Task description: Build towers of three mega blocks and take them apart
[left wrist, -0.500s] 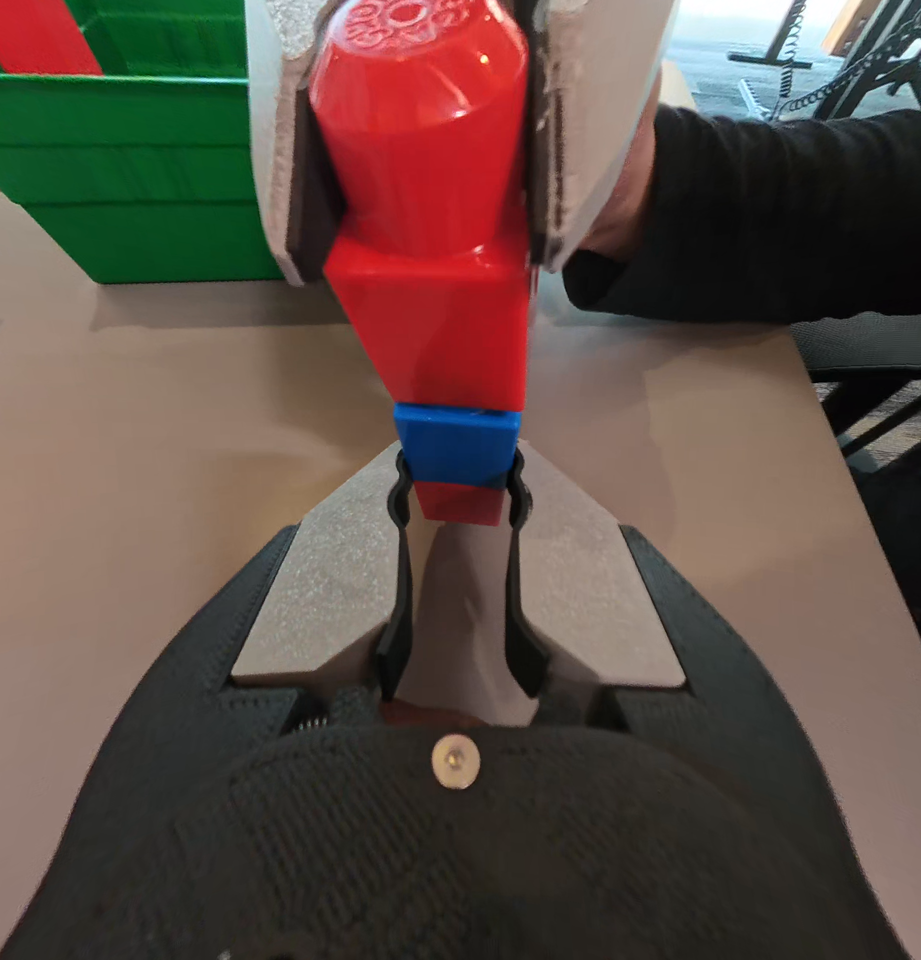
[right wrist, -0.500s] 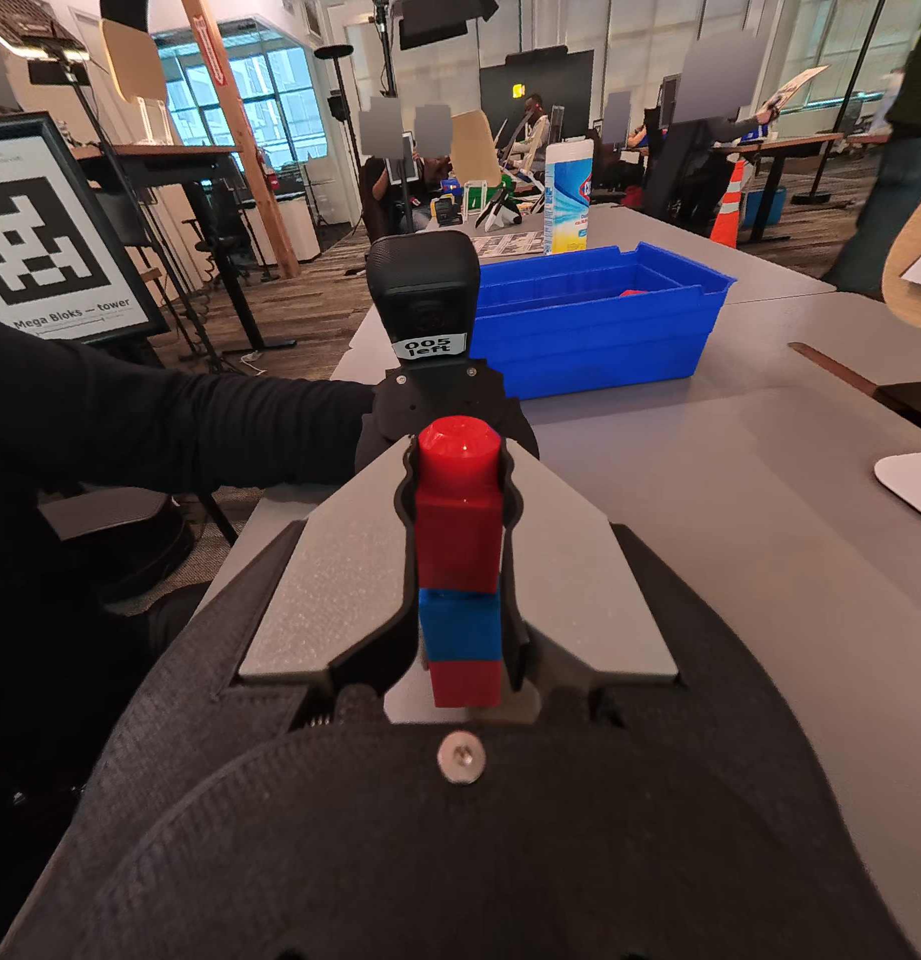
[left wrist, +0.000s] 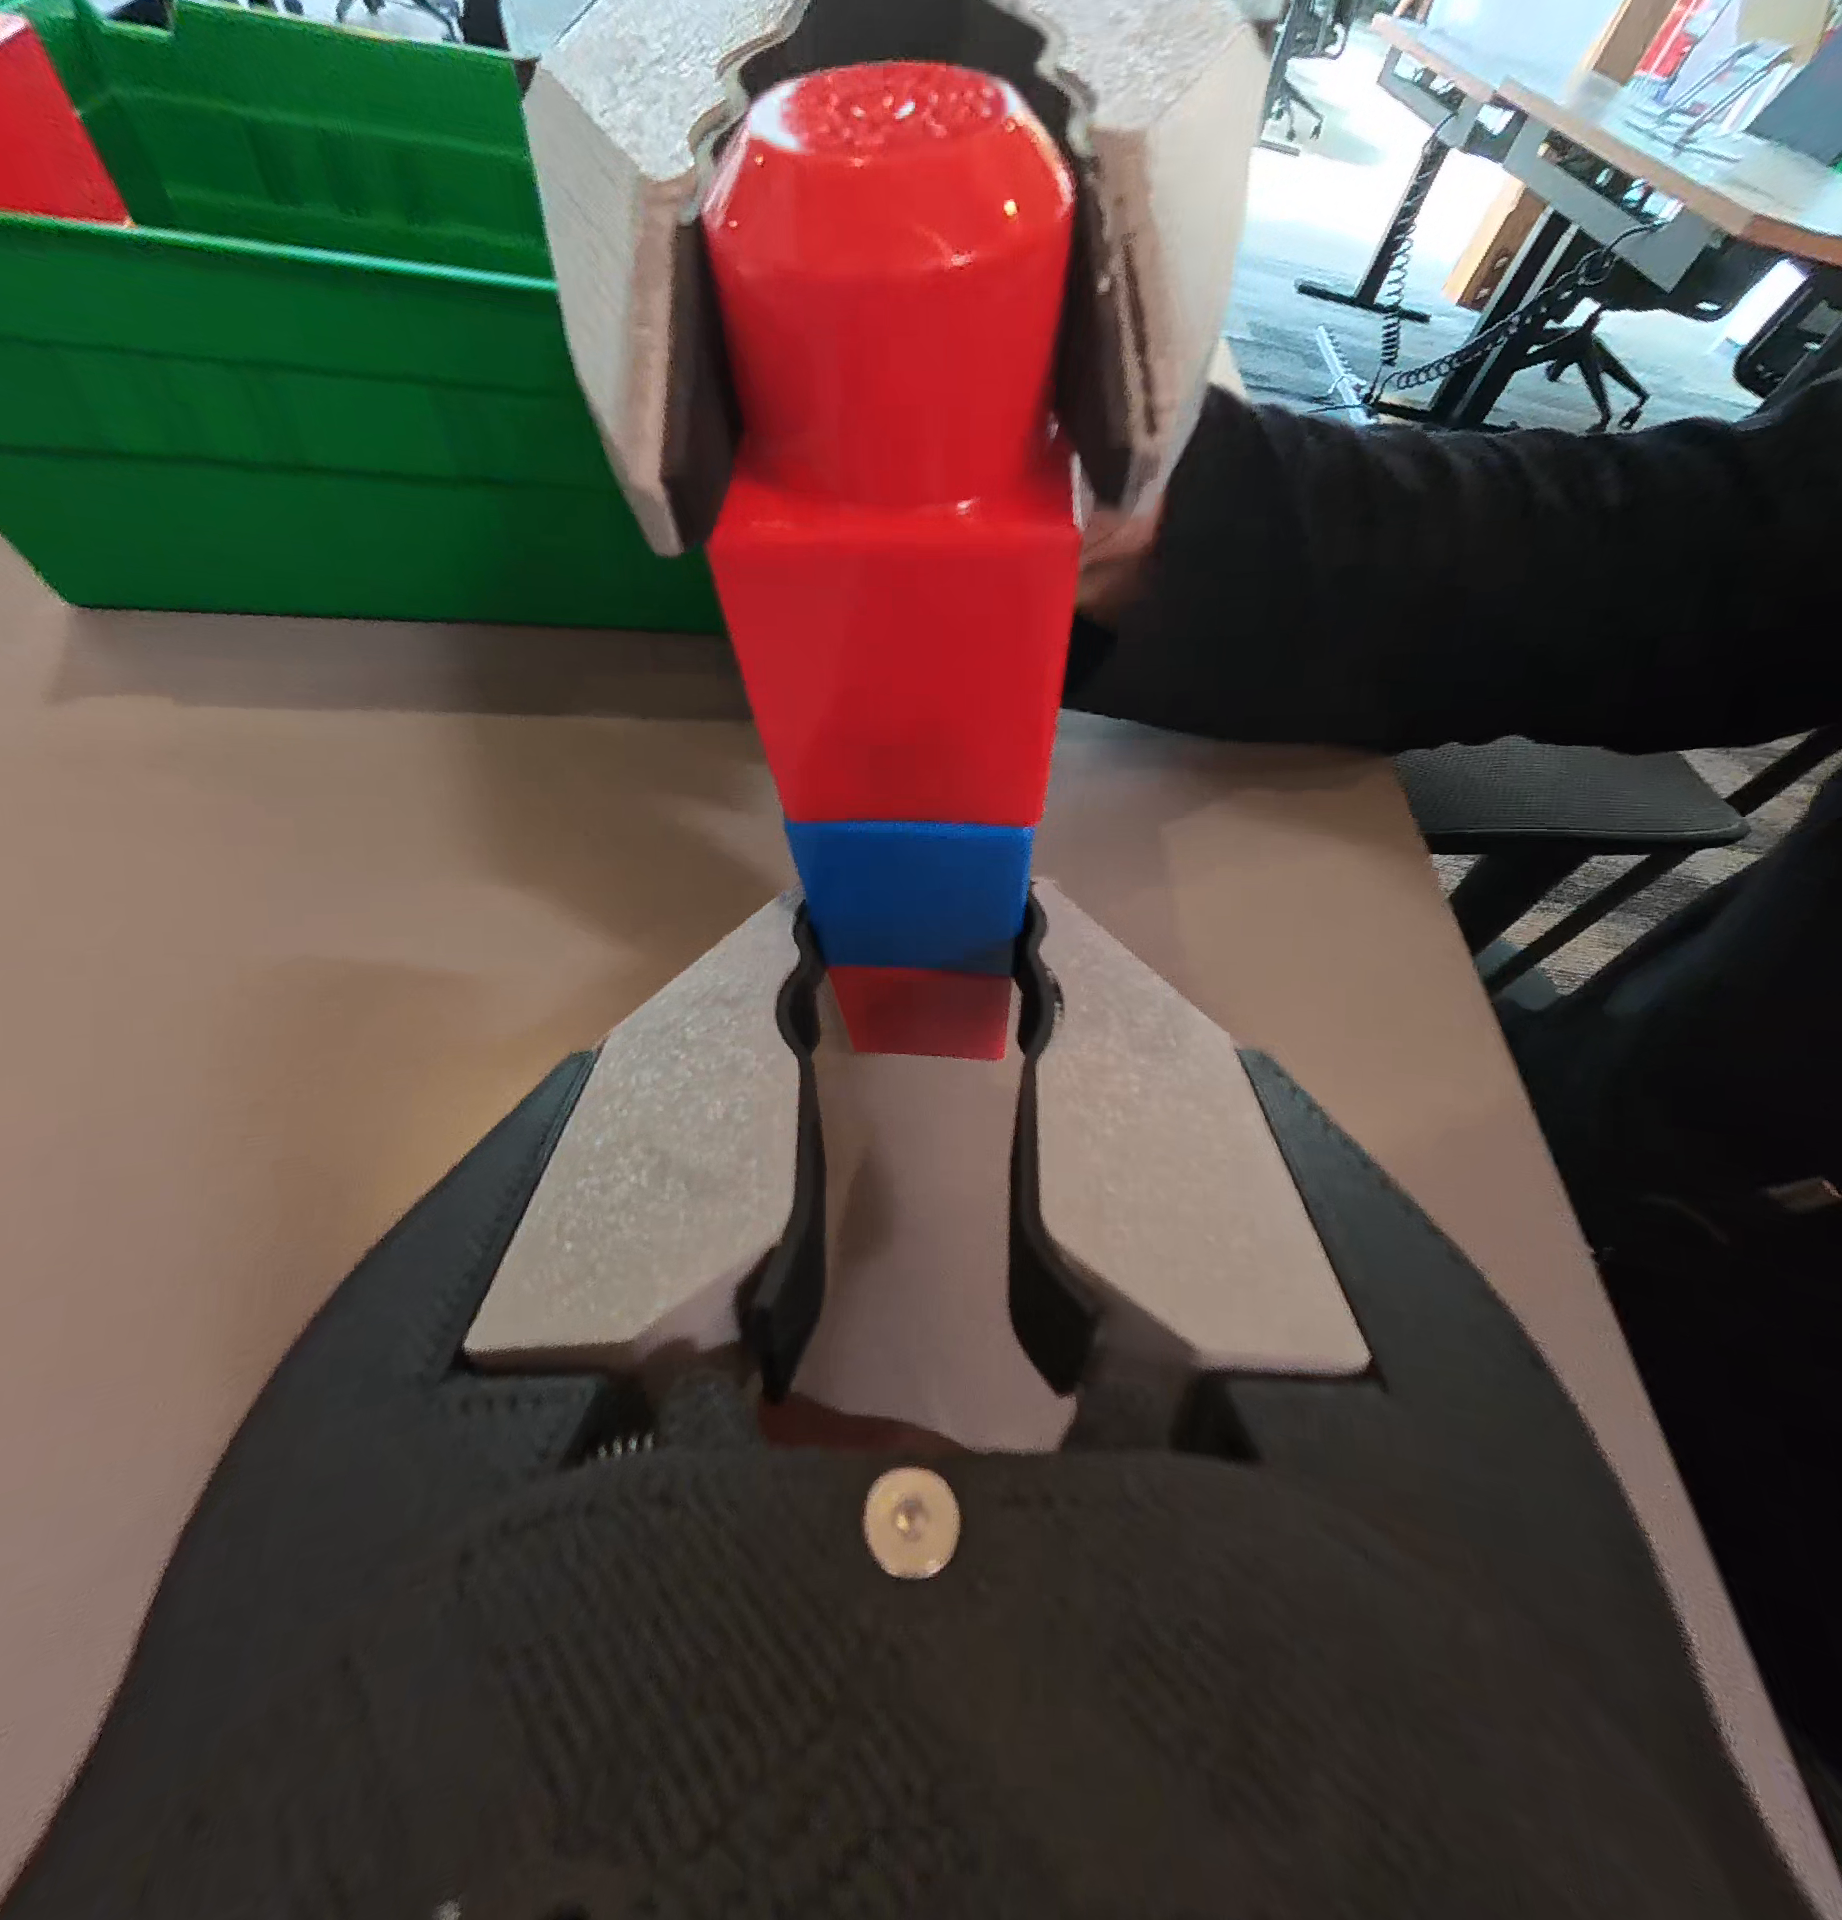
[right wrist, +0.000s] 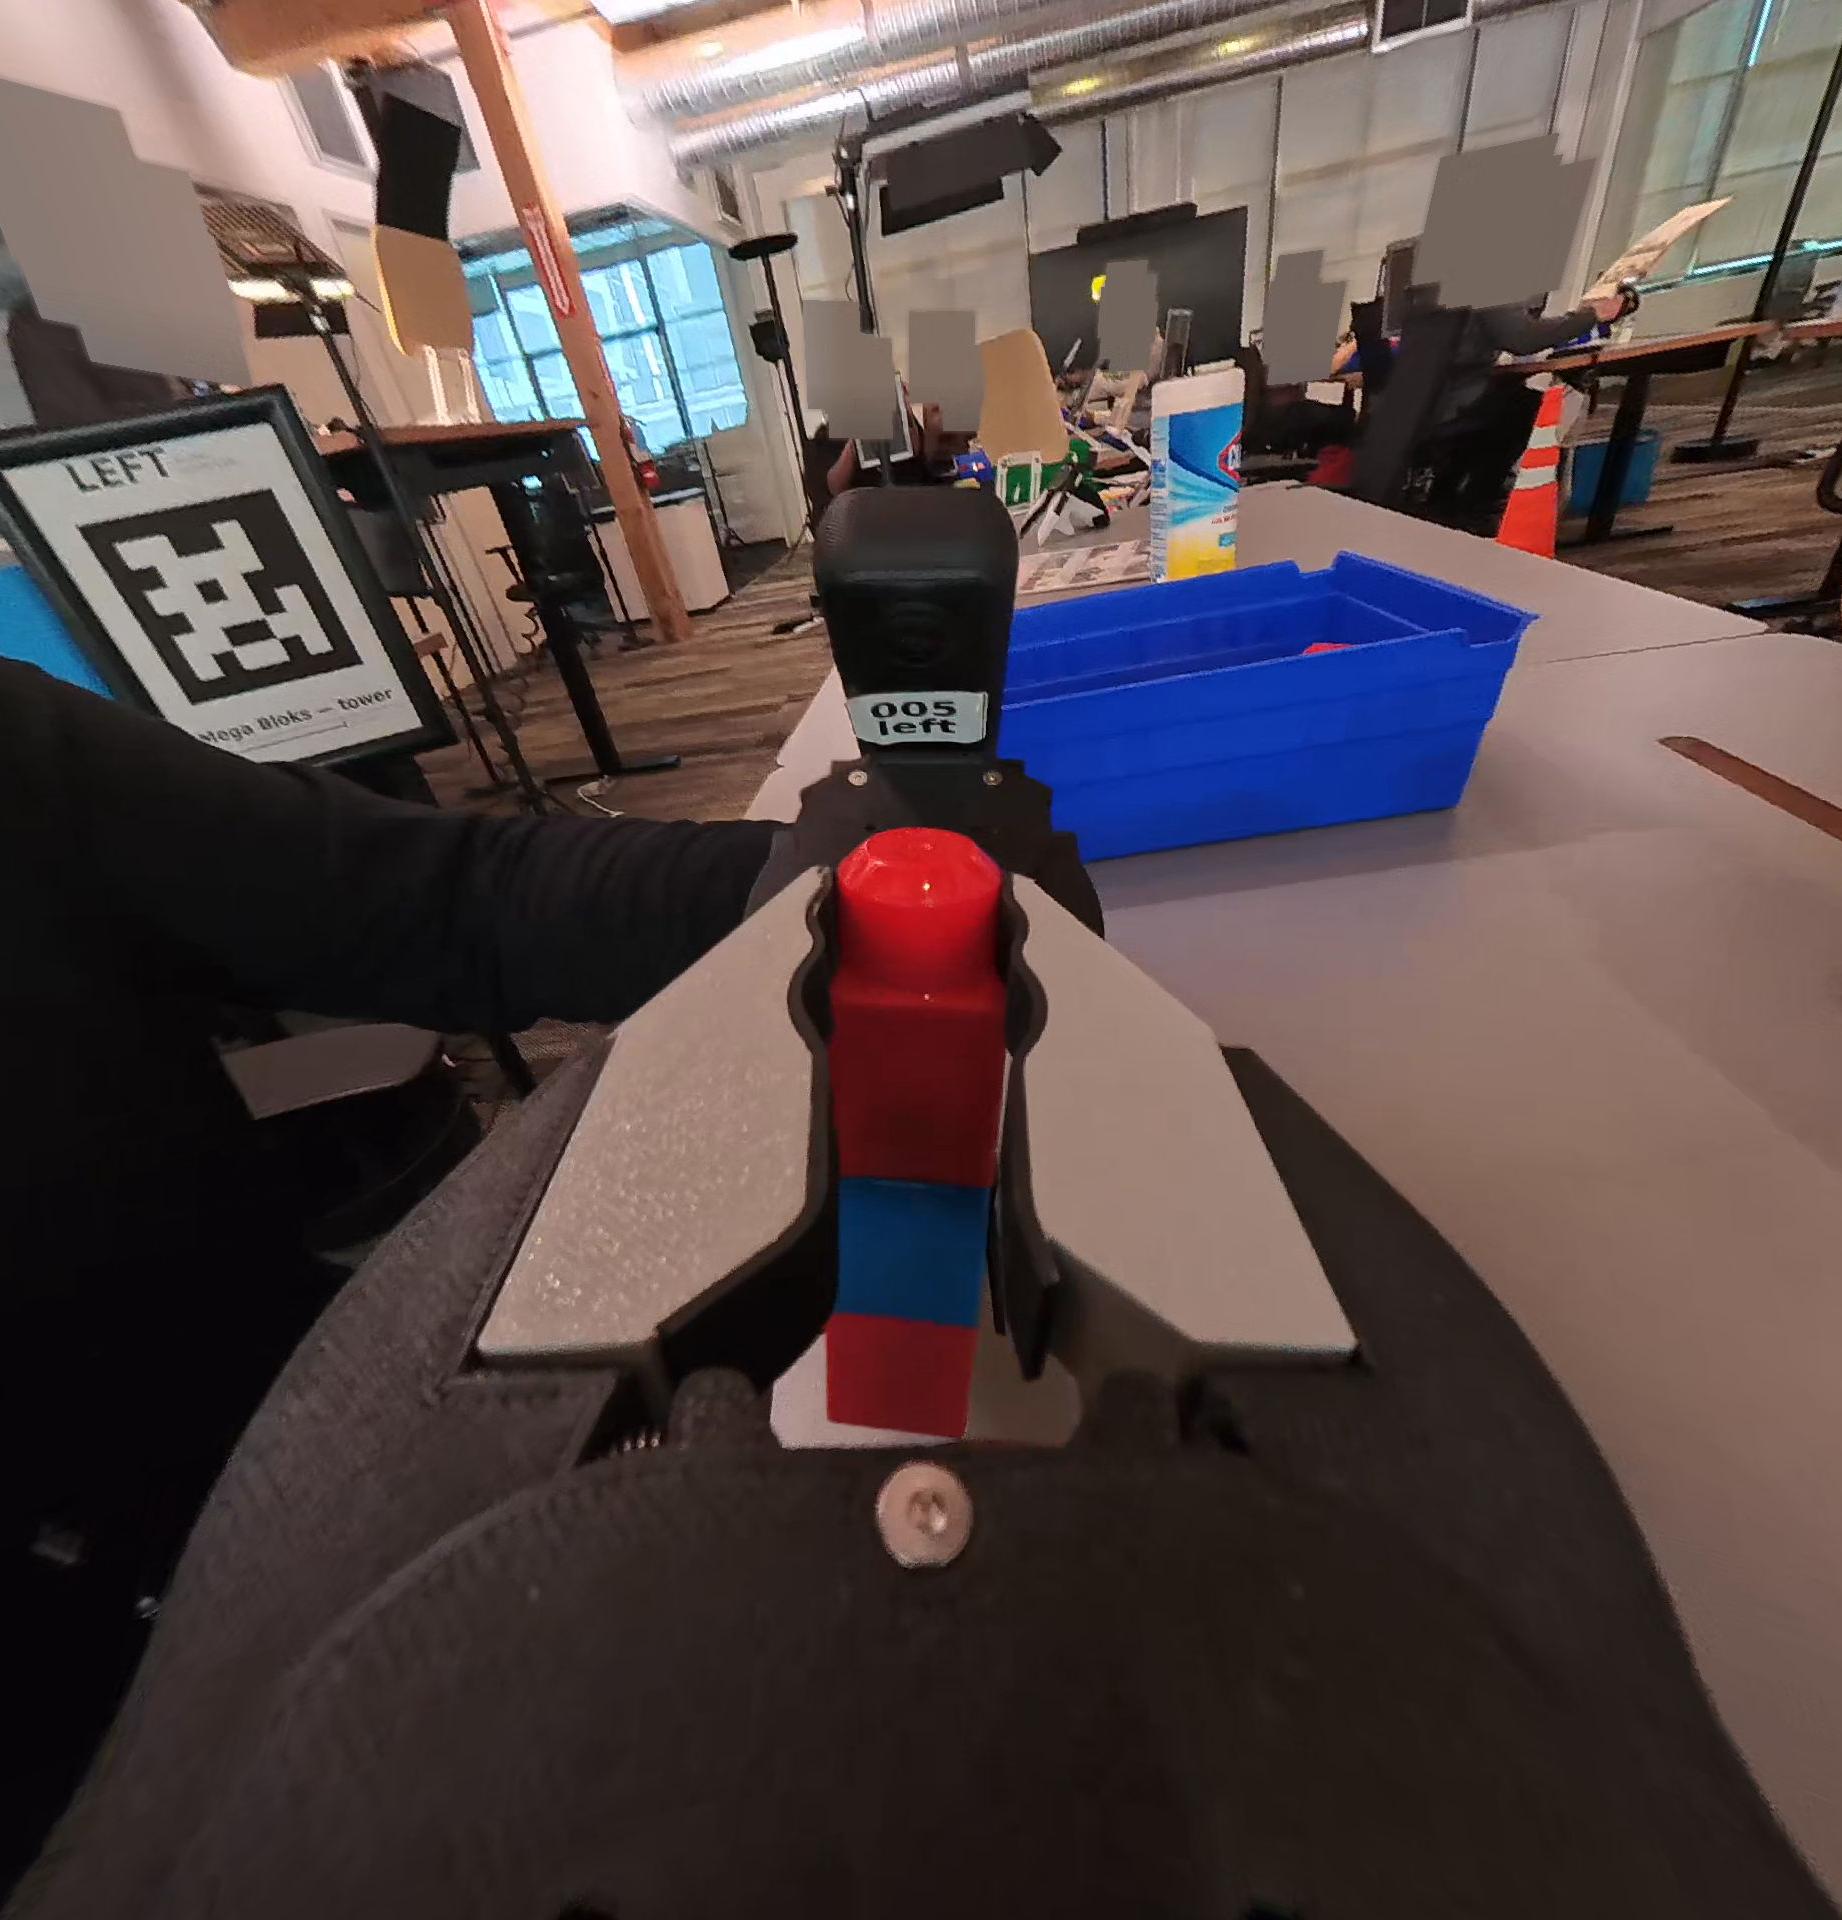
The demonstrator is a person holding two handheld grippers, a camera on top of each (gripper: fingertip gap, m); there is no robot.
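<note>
We are holding the tower (left wrist: 901, 727) mid-frame above the table (left wrist: 325, 883), left gripper (left wrist: 914, 977) clamped on its base, right gripper (right wrist: 912, 1049) clamped on the top block, risking twisting and dropping it.

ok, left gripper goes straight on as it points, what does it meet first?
Left gripper is shut low on the tower. Pushing on, it likely meets the right gripper facing it, clamped on the top red block; heights unclear.
</note>
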